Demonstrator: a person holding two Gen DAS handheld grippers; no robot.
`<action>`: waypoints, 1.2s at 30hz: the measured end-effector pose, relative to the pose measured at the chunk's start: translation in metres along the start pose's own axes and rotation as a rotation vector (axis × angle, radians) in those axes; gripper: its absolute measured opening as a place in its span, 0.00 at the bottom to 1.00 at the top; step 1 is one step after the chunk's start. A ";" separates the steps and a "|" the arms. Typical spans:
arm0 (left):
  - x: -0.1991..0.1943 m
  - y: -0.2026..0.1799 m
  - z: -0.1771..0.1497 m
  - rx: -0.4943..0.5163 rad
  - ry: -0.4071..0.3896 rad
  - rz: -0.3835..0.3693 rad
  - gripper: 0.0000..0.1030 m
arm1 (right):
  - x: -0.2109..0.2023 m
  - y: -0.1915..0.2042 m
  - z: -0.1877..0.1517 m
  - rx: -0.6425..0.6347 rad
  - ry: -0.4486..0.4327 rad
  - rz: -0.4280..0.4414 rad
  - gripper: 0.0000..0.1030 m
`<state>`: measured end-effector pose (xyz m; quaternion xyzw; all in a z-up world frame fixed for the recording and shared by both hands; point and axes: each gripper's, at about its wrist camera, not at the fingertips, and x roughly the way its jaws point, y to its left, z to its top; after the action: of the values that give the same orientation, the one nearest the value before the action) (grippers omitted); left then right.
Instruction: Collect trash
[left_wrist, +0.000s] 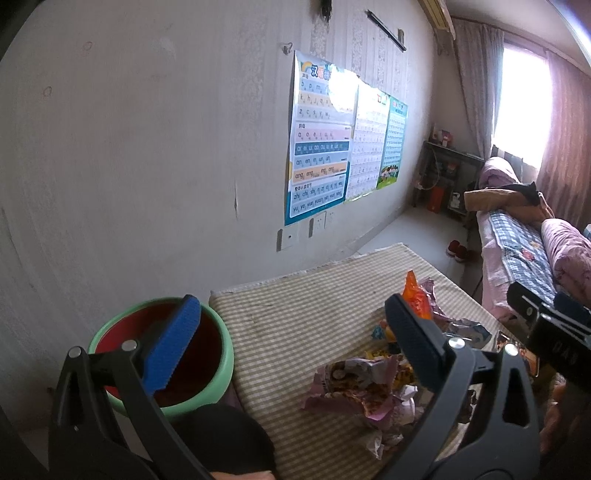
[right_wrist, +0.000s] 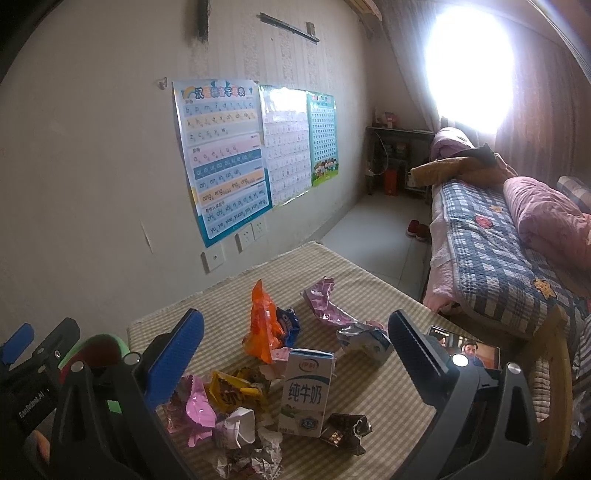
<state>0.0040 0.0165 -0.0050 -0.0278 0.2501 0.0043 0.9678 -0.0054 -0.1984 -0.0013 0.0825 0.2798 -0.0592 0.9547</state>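
Daylight is pouring in through the window (right_wrist: 469, 70) at the upper right of both frames, blowing out to white in the right wrist view and glaring off the wall posters (left_wrist: 321, 140); fisheye distortion is bending the edges, corners are vignetting black, and the foreground is looking dim and soft

Bench (right_wrist: 369, 288) in checked cloth is carrying wrappers (right_wrist: 221, 395), a standing milk carton (right_wrist: 306, 393), an orange packet (right_wrist: 263, 328), a phone (right_wrist: 471, 349).
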 end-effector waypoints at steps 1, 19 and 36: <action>0.000 0.000 0.000 0.002 -0.005 0.002 0.95 | 0.000 -0.002 -0.001 0.001 0.001 0.000 0.93; 0.023 -0.017 -0.018 0.162 0.071 -0.088 0.95 | 0.015 -0.017 -0.018 0.000 0.058 -0.023 0.93; 0.091 -0.058 -0.063 0.226 0.396 -0.299 0.67 | 0.036 -0.026 -0.057 -0.001 0.209 0.027 0.93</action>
<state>0.0546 -0.0451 -0.1011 0.0433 0.4264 -0.1721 0.8869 -0.0097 -0.2158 -0.0717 0.0914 0.3766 -0.0373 0.9211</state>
